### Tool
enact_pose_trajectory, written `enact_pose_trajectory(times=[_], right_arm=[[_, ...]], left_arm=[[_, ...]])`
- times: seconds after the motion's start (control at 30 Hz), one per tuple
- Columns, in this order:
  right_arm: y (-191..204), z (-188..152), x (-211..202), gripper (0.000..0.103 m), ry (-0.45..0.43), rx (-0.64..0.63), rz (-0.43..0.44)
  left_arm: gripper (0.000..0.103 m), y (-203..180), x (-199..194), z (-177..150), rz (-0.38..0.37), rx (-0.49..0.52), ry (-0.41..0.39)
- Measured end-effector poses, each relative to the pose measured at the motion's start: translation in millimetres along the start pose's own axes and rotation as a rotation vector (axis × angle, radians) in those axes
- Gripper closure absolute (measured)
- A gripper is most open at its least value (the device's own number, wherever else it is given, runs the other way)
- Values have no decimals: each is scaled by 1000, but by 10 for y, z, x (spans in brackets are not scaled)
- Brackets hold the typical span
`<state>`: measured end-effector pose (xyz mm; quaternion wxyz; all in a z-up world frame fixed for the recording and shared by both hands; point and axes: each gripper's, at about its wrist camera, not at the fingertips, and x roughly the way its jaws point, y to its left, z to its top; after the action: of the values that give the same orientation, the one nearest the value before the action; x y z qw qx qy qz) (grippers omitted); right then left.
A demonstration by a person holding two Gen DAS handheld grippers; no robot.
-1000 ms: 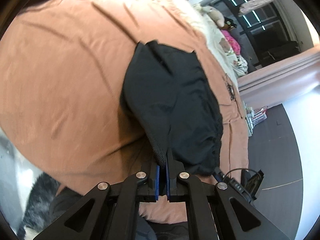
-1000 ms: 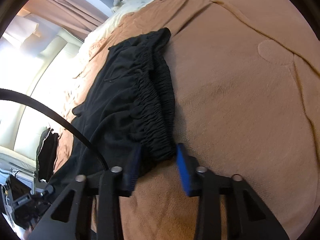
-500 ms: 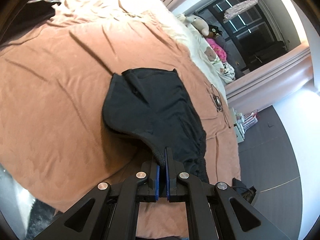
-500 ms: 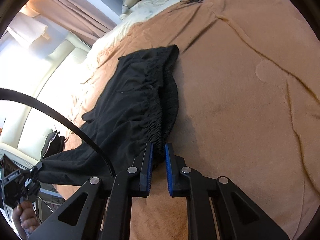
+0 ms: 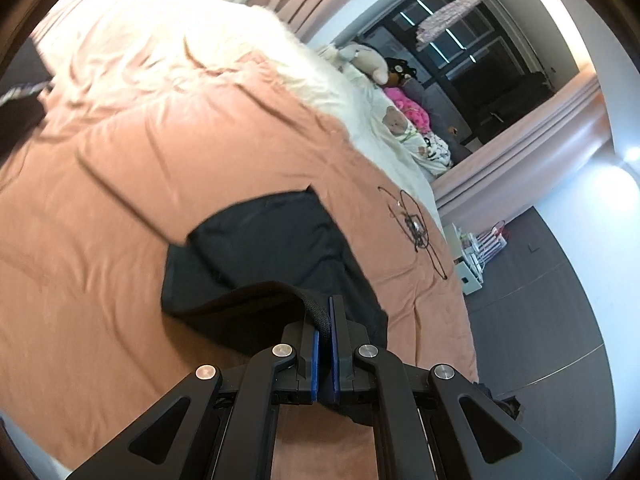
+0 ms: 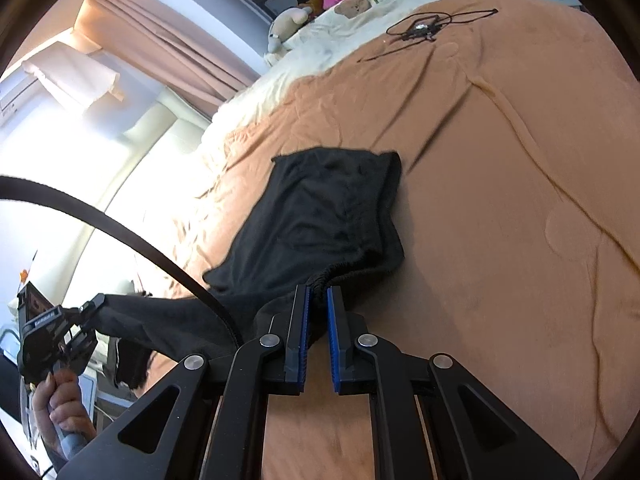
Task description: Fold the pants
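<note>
The black pants [image 6: 320,216] lie at mid-frame on the bed's tan blanket [image 6: 500,200], their near end lifted off it toward the lower edge of both views. My right tongs [image 6: 318,312] are clamped on the gathered waistband at lower centre, the fabric bunched between the blue pads. My left tongs [image 5: 329,320] are pinched tight on a hem edge of the pants [image 5: 272,248], which loops up out of them. In the right wrist view my left tongs [image 6: 86,312] sit at lower left, cloth stretched to them. A black cable [image 6: 424,28] rests on the blanket at upper right, well apart from the pants. Stuffed toys [image 5: 368,64] lie at the upper centre.
</note>
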<state>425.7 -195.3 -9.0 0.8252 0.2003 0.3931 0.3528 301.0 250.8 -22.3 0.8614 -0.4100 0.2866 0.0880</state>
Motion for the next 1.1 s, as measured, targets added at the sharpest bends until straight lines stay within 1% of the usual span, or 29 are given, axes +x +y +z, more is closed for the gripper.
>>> enact_pose_trajectory(times=[0.2, 0.3, 0.43, 0.6, 0.63, 0.7, 0.73, 0.8, 0.83, 0.87, 0.9, 0.93, 0.97, 1.0, 1.03, 1.07, 1.1], right_arm=[[37, 285, 205, 97, -40, 21, -3], [55, 402, 351, 97, -47, 23, -14], [32, 592, 569, 97, -58, 31, -30], [-29, 824, 863, 97, -59, 34, -52], [-48, 858, 909, 97, -57, 34, -58], [-94, 921, 1015, 97, -56, 37, -79], [-110, 945, 1069, 97, -56, 39, -88], [-131, 1003, 1207, 97, -57, 36, -114], [-137, 1043, 1302, 97, -57, 32, -130], [-129, 1063, 1341, 96, -54, 26, -144], [-121, 1090, 1398, 92, -51, 15, -172], [-112, 1115, 1434, 89, -51, 3, -192], [-92, 1130, 1443, 85, -51, -8, -197], [-77, 1141, 1424, 71, -52, -22, -200], [-68, 1137, 1395, 49, -61, -35, -203], [-63, 1126, 1356, 41, -75, -48, -208], [-47, 1114, 1326, 37, -87, -67, -216]], left_arm=[[99, -158, 331, 428, 15, 47, 6], [99, -212, 556, 644, 19, 69, 36], [99, -257, 954, 919, 50, 102, 71], [99, -239, 1455, 1122, 95, 138, 112], [99, -221, 1602, 1162, 108, 141, 125], [99, -189, 1822, 1223, 123, 135, 150], [99, -182, 1986, 1258, 136, 142, 164], [98, -174, 2192, 1303, 160, 164, 174], [97, -157, 2342, 1330, 185, 177, 181], [93, -140, 2441, 1349, 220, 187, 191], [83, -129, 2512, 1365, 243, 199, 200], [66, -116, 2583, 1379, 258, 222, 206], [55, -120, 2605, 1380, 272, 251, 203], [41, -127, 2606, 1372, 285, 276, 196], [38, -149, 2587, 1345, 310, 334, 178], [38, -170, 2586, 1333, 325, 373, 177], [38, -177, 2586, 1299, 343, 420, 186]])
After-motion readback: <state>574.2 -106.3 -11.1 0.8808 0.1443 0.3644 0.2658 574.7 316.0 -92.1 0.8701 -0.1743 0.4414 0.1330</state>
